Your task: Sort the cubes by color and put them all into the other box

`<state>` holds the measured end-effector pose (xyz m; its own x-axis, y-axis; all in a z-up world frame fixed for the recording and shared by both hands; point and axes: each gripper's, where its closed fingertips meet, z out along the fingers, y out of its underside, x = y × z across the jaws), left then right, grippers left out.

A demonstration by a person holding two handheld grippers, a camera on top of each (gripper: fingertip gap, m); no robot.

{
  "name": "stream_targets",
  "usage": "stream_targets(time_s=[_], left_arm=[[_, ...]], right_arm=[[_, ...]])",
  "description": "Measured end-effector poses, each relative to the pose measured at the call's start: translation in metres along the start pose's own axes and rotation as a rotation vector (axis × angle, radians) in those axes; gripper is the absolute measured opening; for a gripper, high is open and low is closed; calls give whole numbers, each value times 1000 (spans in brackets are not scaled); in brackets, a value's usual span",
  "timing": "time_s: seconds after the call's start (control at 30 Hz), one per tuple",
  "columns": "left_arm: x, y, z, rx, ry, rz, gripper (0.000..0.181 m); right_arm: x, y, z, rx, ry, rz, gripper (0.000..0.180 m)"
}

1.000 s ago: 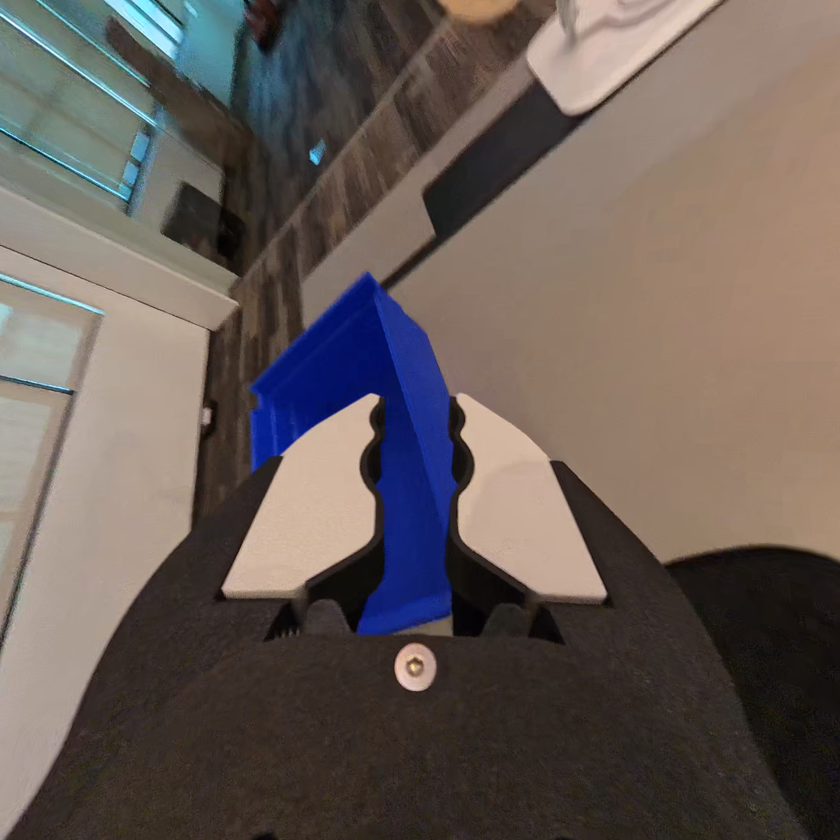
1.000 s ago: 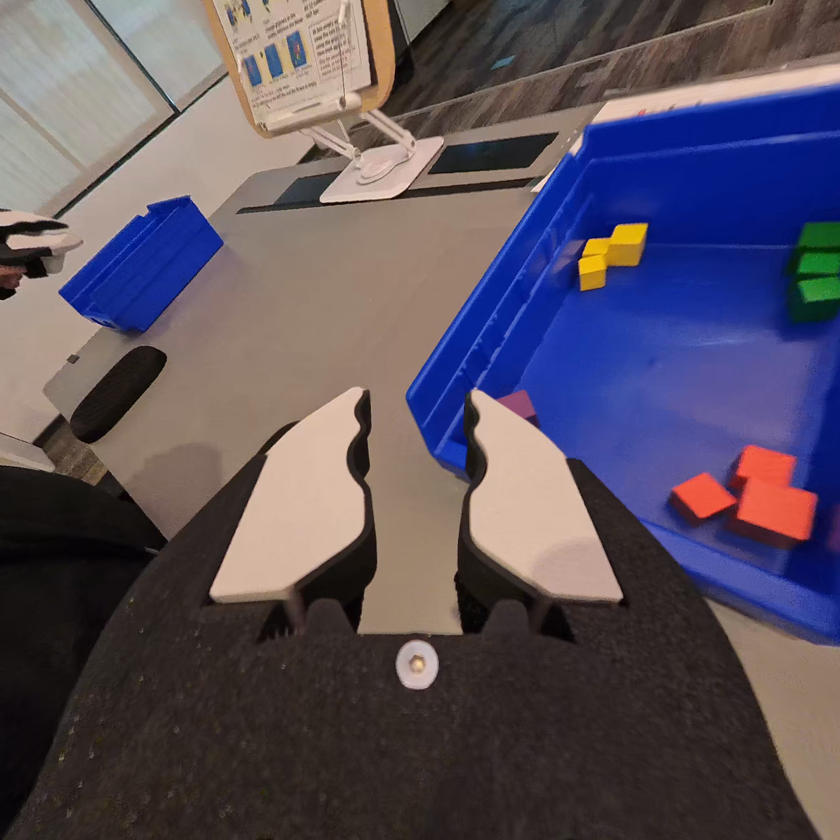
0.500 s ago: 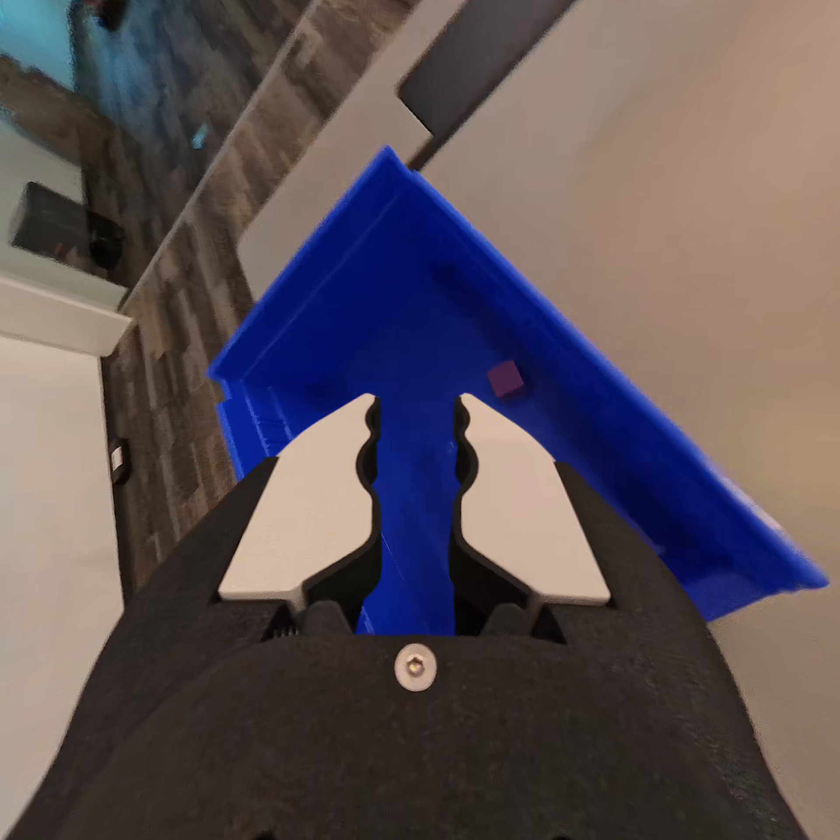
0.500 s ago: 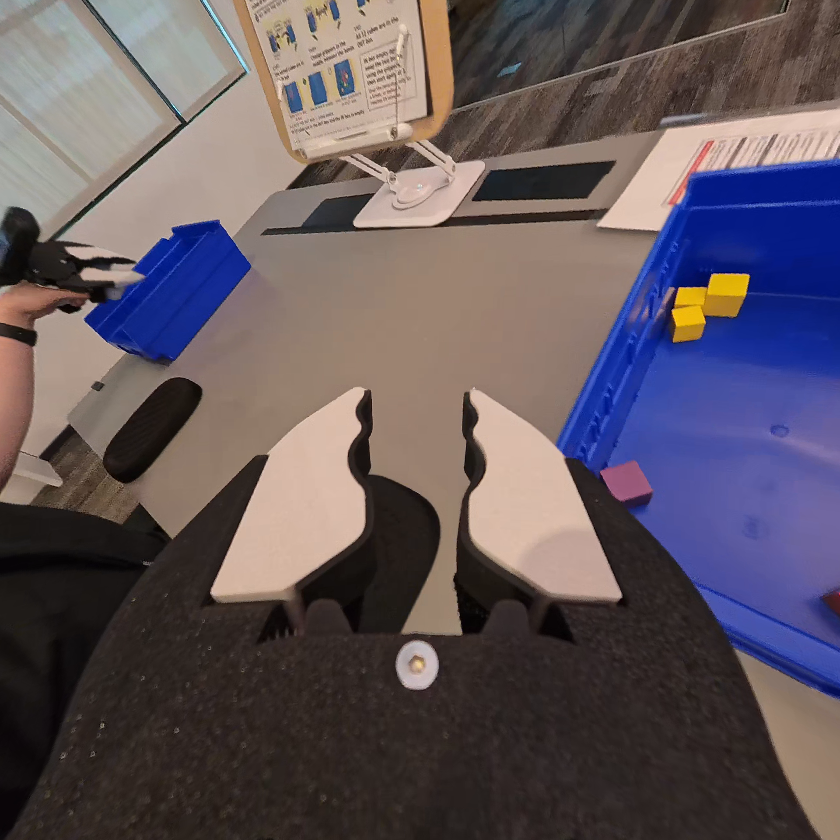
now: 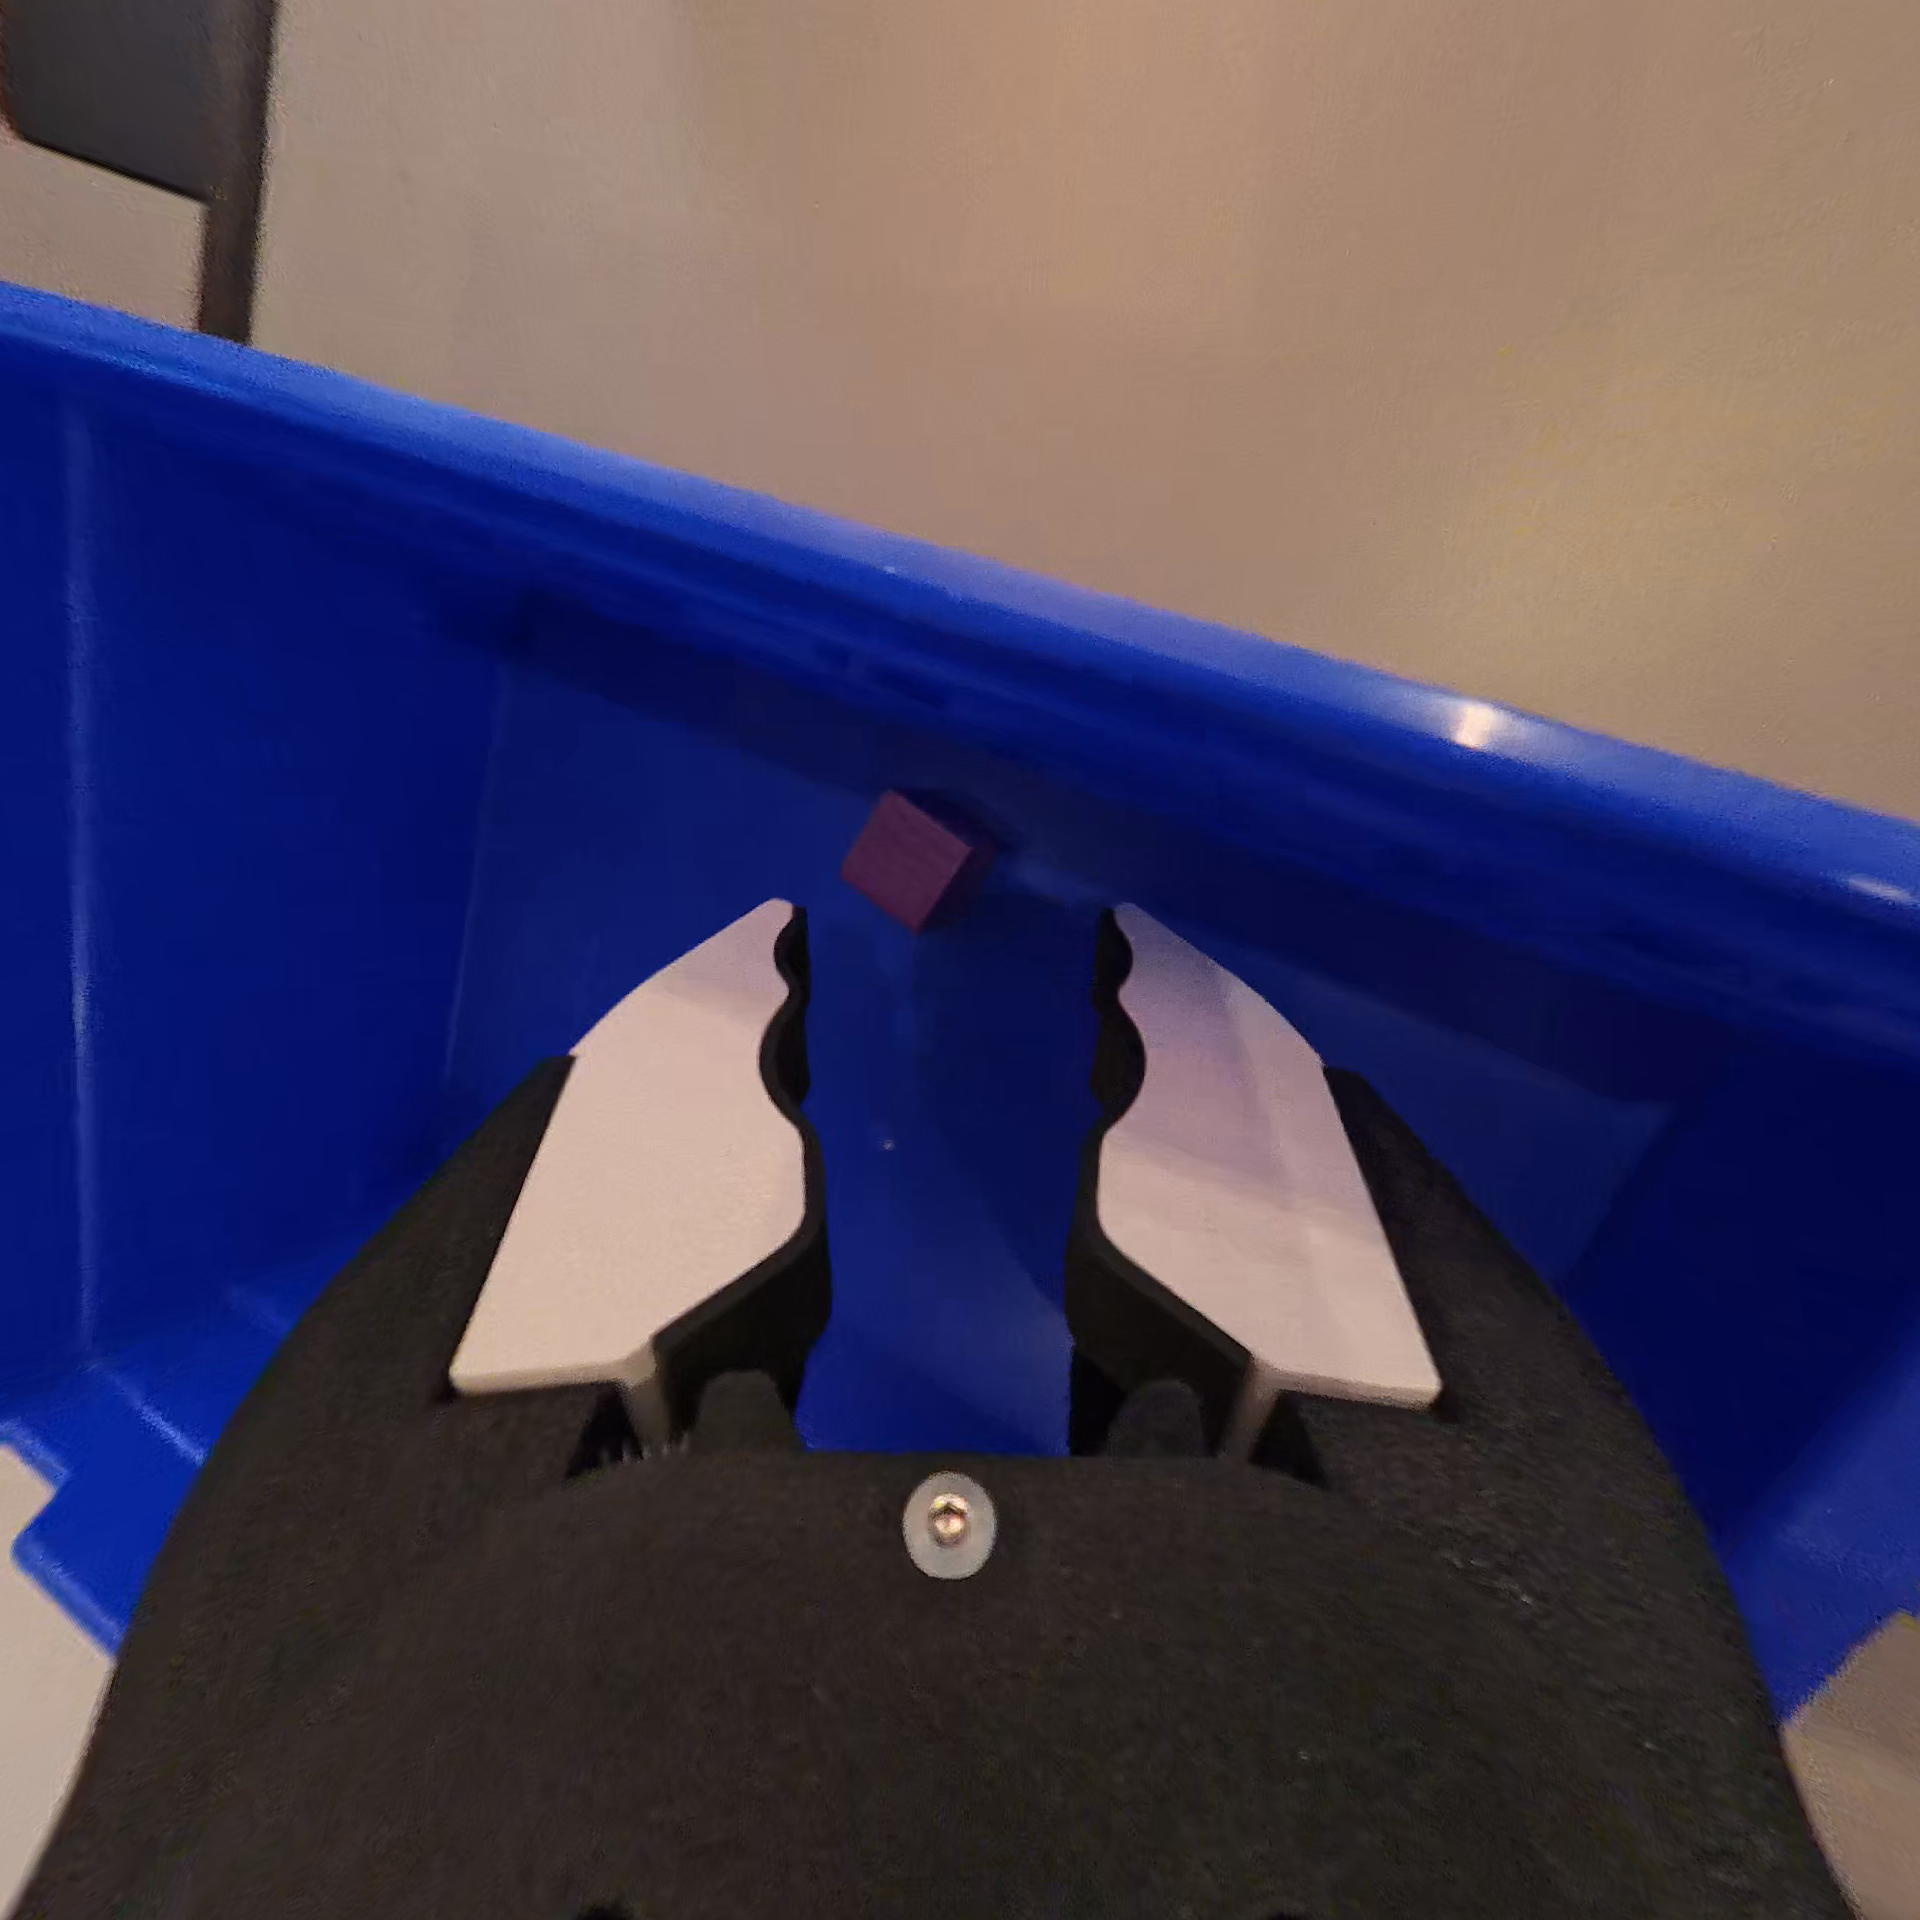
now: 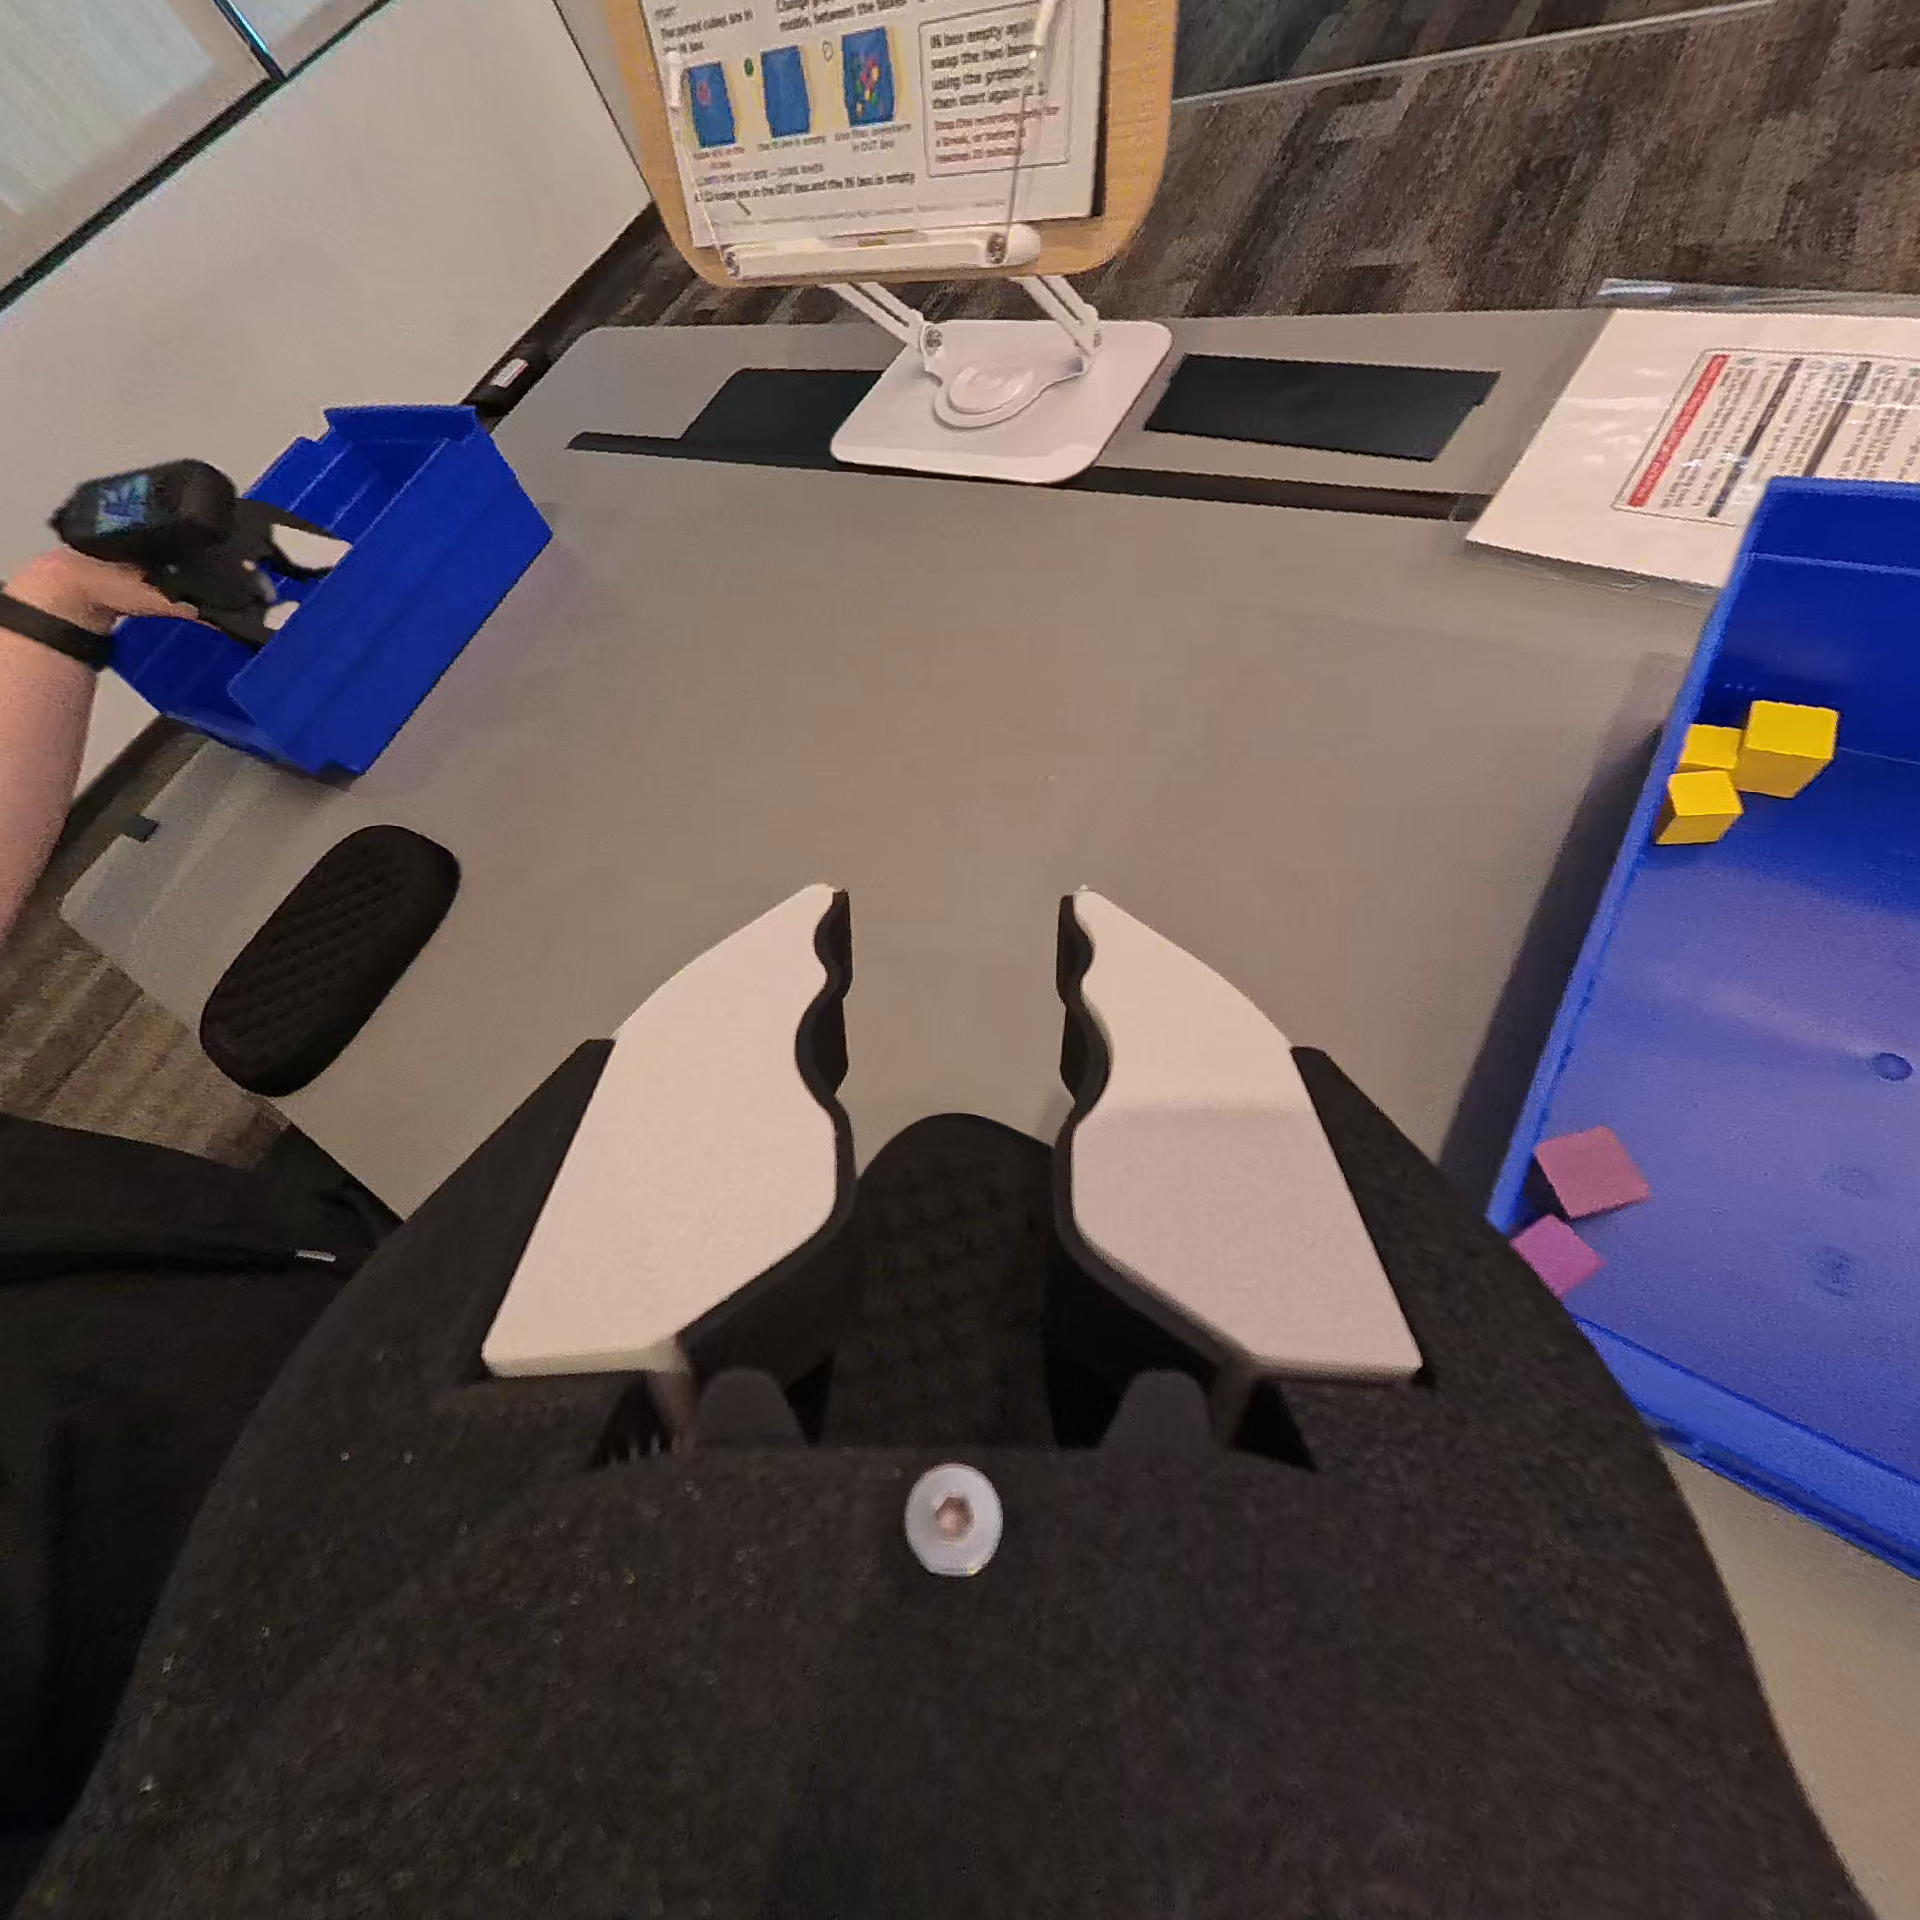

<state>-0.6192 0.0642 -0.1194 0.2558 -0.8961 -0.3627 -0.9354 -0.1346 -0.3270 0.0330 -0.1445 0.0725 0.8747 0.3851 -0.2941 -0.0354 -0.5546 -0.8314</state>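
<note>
My left gripper (image 5: 948, 920) is open and empty inside the small blue box (image 5: 1247, 717). A single purple cube (image 5: 914, 871) lies just beyond its fingertips, against the box's far wall. My right gripper (image 6: 954, 909) is open and empty above the grey table (image 6: 1039, 675). The large blue box (image 6: 1766, 1039) at the right holds yellow cubes (image 6: 1745, 769) at its far corner and two purple cubes (image 6: 1584, 1190) near its left wall. The small blue box (image 6: 384, 603) and the left gripper (image 6: 281, 577) also show far left in the right wrist view.
A wooden stand with an instruction sheet (image 6: 904, 135) on a white base (image 6: 997, 400) stands at the table's back. A laminated sheet (image 6: 1714, 447) lies at the back right. A black chair armrest (image 6: 327, 956) sits at the table's left front edge. A hand and wrist (image 6: 52, 613) hold the left gripper.
My left gripper has swung down into the small box and opened wider, and the purple cube has come close ahead of it. My right gripper has moved left, away from the large box.
</note>
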Motion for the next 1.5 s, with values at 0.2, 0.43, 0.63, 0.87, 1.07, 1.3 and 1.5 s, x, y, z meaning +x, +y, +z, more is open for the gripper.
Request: stream_targets(time_s=[0.2, 0.43, 0.63, 0.87, 1.07, 1.3, 1.5], left_arm=[[-10, -5, 16, 52, 25, 27, 52], [3, -10, 21, 138, 234, -67, 29], [-12, 0, 19, 101, 110, -69, 23], [-68, -49, -76, 320, -338, -122, 23], [-4, -213, -146, 726, -470, 14, 22], [83, -357, -141, 904, -558, 176, 22], [123, -411, -137, 963, -529, 231, 22]], right_arm=[[-25, -2, -4, 66, -36, 3, 32], [-30, 23, -14, 52, -52, 53, 33], [-21, 38, -9, 30, -74, 81, 33], [-10, 42, 21, -3, -87, 94, 33], [-71, 5, 89, 114, -269, 35, 30], [-164, -50, 137, 211, -386, -169, 35], [-196, -55, 171, 152, -419, -139, 45]])
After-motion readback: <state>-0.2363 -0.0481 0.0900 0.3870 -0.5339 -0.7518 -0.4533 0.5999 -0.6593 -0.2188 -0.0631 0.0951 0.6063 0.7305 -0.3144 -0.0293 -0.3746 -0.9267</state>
